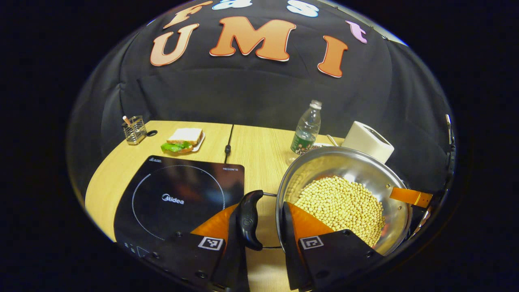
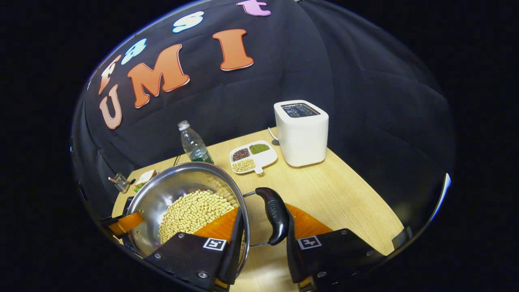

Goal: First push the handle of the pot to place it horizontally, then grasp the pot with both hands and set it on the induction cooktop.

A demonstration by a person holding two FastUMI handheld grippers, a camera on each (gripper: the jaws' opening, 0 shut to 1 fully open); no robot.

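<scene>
Black glass induction cooktop [image 1: 178, 194] at bench's [image 1: 259, 150] left near edge. Just beside it, round steel pot [image 1: 344, 194] of yellow beans. Both black loop handles lying level, so grasp step in hand. Left gripper [image 1: 263, 227] jaws spread around left handle [image 1: 249, 219], not yet pinching; right gripper [image 2: 263, 231] likewise astride right handle [image 2: 275, 215]. Next, probably: close both, lift evenly, carry left.

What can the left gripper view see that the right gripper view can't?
Left gripper view: the induction cooktop with its whole black top, and the left gripper straddling one pot handle.
Right gripper view: the tray of beans in plain sight, and the right gripper straddling the other handle.
Both: the pot of soybeans, the bottle, the toaster.
</scene>
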